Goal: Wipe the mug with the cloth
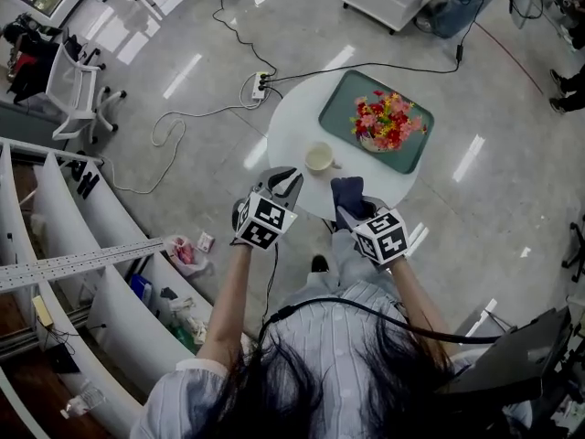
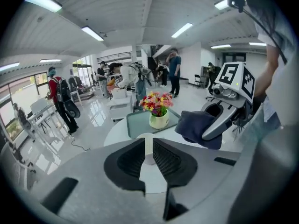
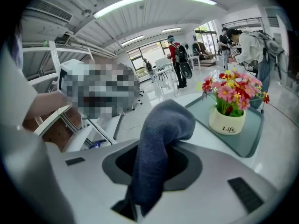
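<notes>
A cream mug (image 1: 319, 158) stands on the round white table (image 1: 291, 131), near its front. My left gripper (image 1: 289, 179) hovers just short of the mug on its left, jaws shut and empty. In the left gripper view the mug (image 2: 148, 154) shows through the thin slit between the jaws of that gripper (image 2: 148, 140). My right gripper (image 1: 352, 210) is shut on a dark blue cloth (image 1: 347, 191), held to the right of the mug. The cloth (image 3: 159, 134) bulges out over the jaws in the right gripper view. The left gripper view also shows the cloth (image 2: 198, 127).
A green tray (image 1: 334, 108) at the table's far side carries a white pot of pink and red flowers (image 1: 388, 122). Cables and a power strip (image 1: 260, 85) lie on the floor left of the table. Shelving (image 1: 82, 245) curves along the left. Several people stand far off.
</notes>
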